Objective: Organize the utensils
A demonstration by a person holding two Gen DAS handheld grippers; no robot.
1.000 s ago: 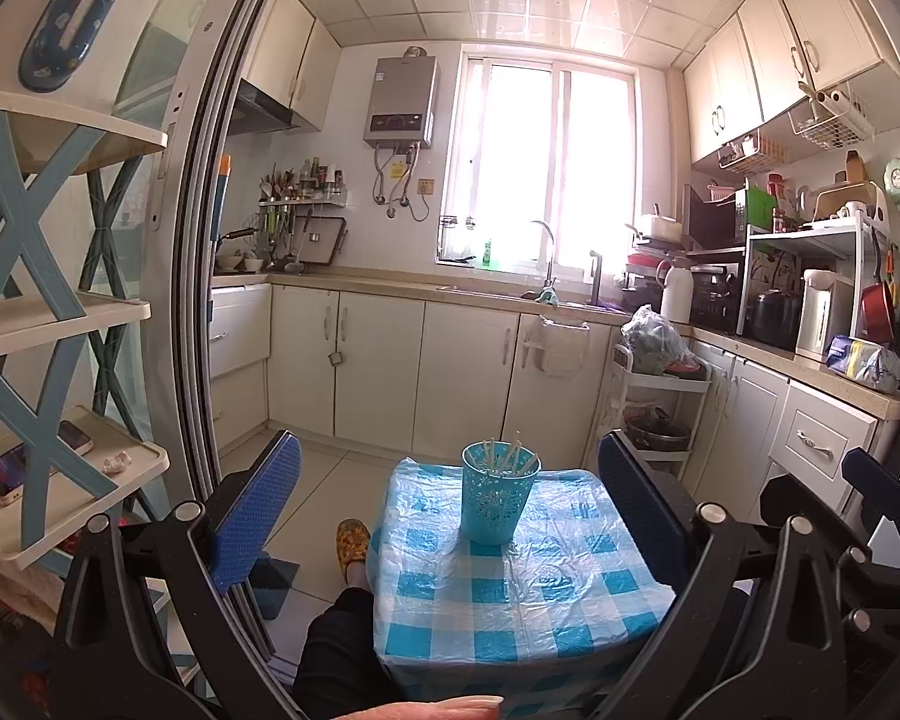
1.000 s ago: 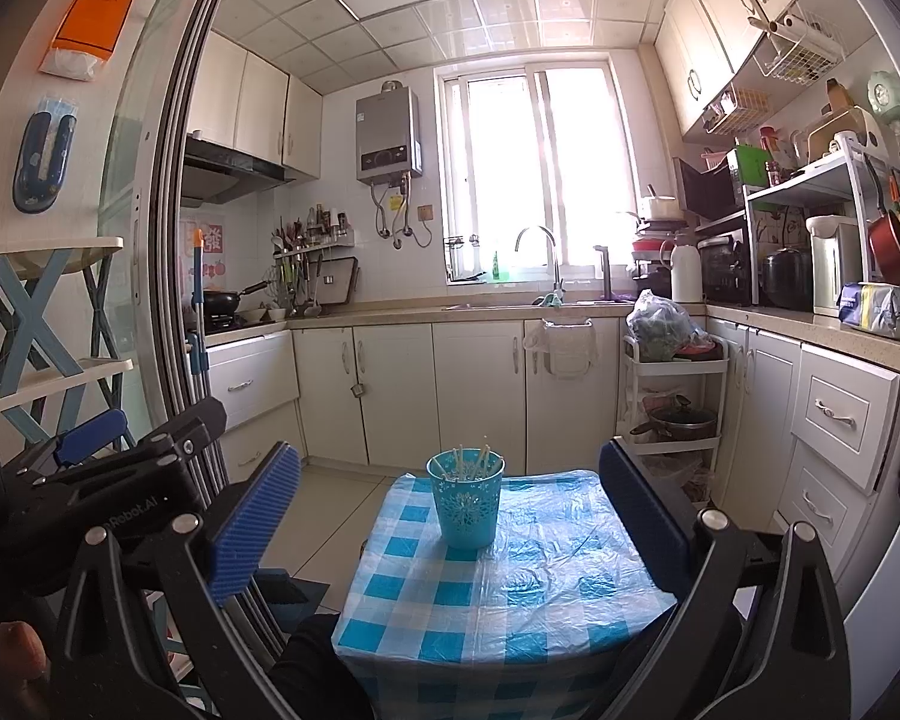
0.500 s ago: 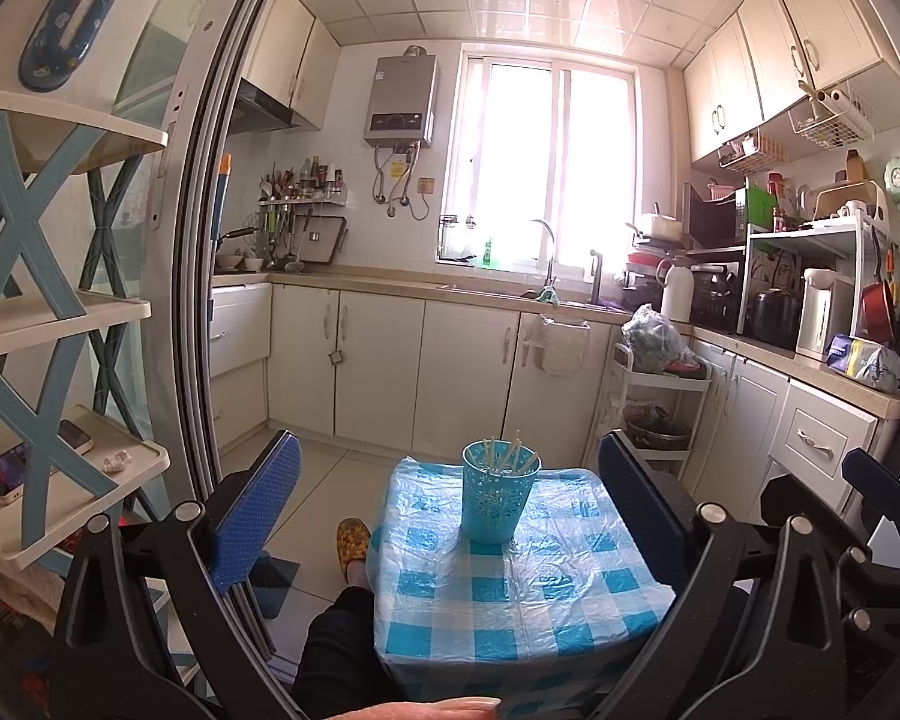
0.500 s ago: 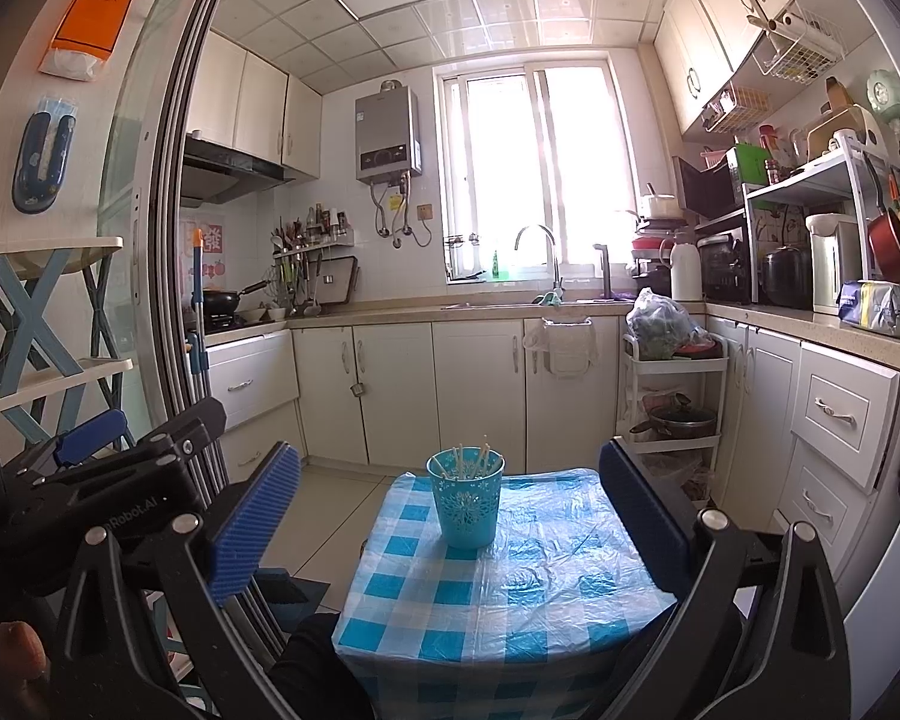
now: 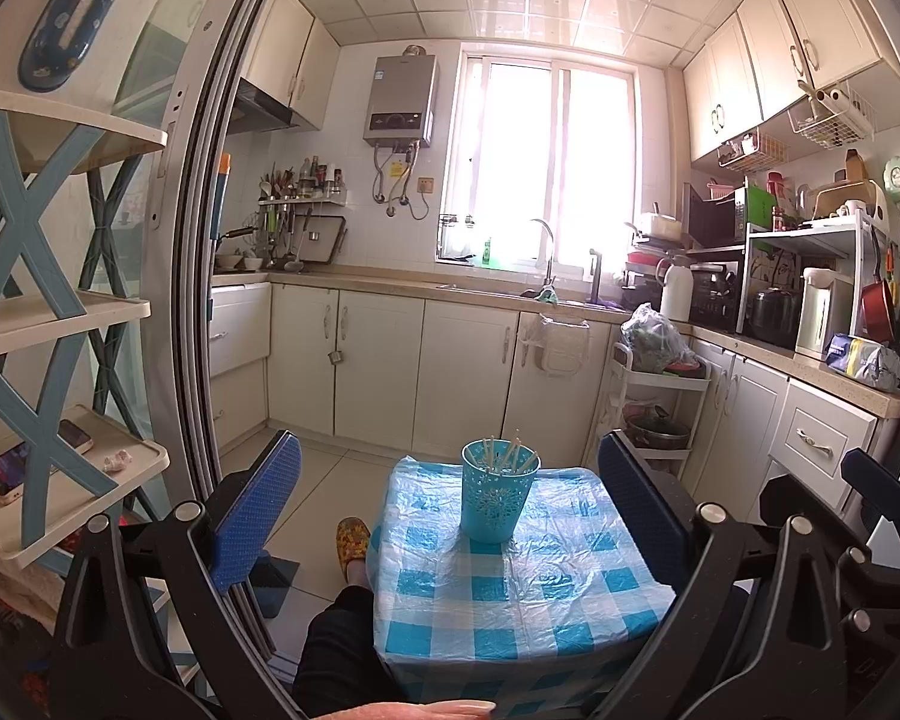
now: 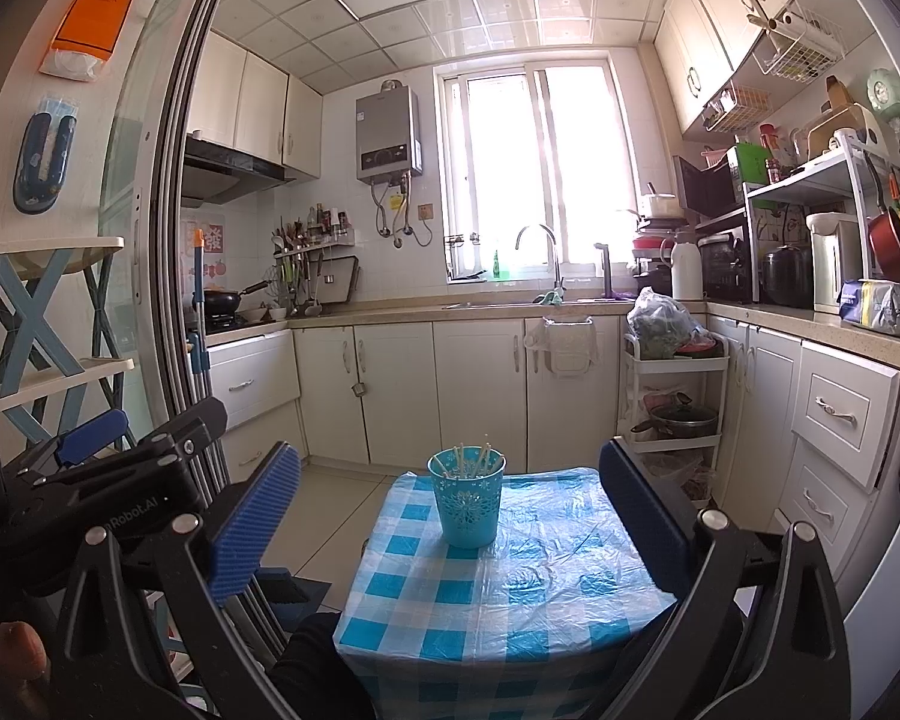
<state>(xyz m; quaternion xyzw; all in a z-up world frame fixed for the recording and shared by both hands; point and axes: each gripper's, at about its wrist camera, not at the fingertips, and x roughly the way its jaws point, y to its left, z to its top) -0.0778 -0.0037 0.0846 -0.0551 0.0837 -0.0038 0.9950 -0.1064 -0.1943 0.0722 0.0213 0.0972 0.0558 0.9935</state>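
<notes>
A turquoise perforated cup (image 5: pixel 497 495) (image 6: pixel 467 498) stands near the far edge of a small table covered in a blue-and-white checked cloth (image 5: pixel 510 594) (image 6: pixel 510 594). Several pale chopsticks (image 5: pixel 507 457) (image 6: pixel 471 461) stand inside it. My left gripper (image 5: pixel 447 507) is open, held above the table's near side with nothing between its blue pads. My right gripper (image 6: pixel 447 510) is open too and holds nothing. In the right wrist view, the left gripper's black body (image 6: pixel 102 492) shows at the left.
A person's dark trouser leg (image 5: pixel 336 648) and patterned slipper (image 5: pixel 353 543) lie left of the table. A sliding door frame (image 5: pixel 192 300) and a shelf unit holding a phone (image 5: pixel 36 462) stand at left. Cabinets (image 5: pixel 390 372), a white cart (image 5: pixel 660 396) and drawers (image 6: pixel 834 432) ring the floor.
</notes>
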